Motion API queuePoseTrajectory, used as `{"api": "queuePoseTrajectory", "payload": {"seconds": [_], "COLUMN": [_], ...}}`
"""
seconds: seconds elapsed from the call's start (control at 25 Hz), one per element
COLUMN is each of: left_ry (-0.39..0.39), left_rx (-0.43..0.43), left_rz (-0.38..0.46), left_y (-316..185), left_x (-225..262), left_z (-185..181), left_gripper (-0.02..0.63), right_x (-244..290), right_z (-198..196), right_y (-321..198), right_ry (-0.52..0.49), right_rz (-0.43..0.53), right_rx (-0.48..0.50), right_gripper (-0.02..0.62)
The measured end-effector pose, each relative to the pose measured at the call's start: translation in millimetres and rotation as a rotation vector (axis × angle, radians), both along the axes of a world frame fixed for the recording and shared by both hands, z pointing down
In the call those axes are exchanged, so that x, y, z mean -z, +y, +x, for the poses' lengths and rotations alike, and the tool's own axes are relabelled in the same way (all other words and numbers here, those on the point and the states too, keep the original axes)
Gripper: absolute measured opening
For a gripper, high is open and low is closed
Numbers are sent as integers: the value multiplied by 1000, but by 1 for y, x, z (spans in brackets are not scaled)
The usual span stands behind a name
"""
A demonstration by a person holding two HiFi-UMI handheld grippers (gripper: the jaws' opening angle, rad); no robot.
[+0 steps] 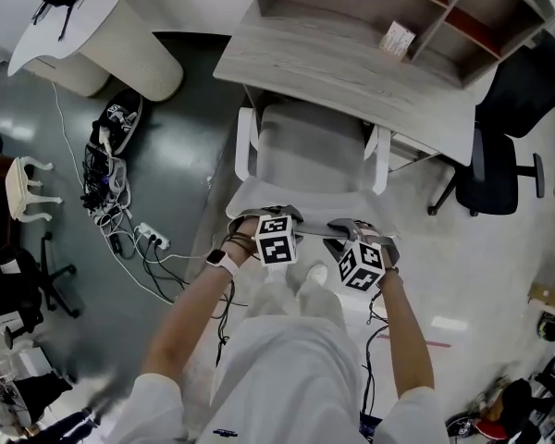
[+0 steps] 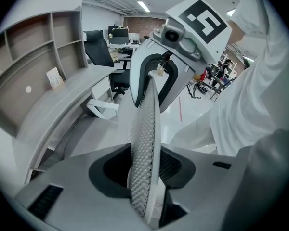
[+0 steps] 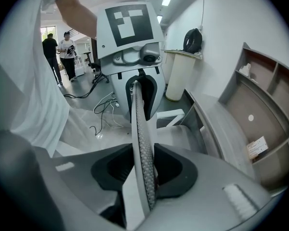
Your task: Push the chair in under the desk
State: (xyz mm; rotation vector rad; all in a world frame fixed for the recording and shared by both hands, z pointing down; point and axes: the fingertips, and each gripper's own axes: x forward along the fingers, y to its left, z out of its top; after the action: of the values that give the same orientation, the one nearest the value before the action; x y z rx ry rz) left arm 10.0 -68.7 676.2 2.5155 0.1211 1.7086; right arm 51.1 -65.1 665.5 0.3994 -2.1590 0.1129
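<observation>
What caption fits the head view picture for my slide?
From above: left gripper and right gripper clamp the back of a gray chair facing the wooden desk.

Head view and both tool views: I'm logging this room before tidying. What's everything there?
chair: one, grey-white, at the desk's front edge
desk: one, pale wood, ahead of the chair
office chair: one, black, right of the desk
table: one, white, upper left
cables: tangle, black and white, floor at left
card: one, pale, on a desk shelf
left tool: one, grey, shut on the chair's back
right tool: one, grey, shut on the chair's back
</observation>
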Motion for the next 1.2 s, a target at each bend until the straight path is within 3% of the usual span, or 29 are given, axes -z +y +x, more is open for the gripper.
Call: {"api": "queuePoseTrajectory", "payload": {"seconds": [1.2], "left_ry": [13], "left_rx": [-59], "left_rz": [78], "left_y": [-81], "left_x": [-2], "left_z": [2], "left_gripper": [132], "right_x": [-2], "right_z": [1], "right_y": [-75], "right_ry": [17], "right_rz": [22], "right_rx": [1], "right_gripper": [110]}}
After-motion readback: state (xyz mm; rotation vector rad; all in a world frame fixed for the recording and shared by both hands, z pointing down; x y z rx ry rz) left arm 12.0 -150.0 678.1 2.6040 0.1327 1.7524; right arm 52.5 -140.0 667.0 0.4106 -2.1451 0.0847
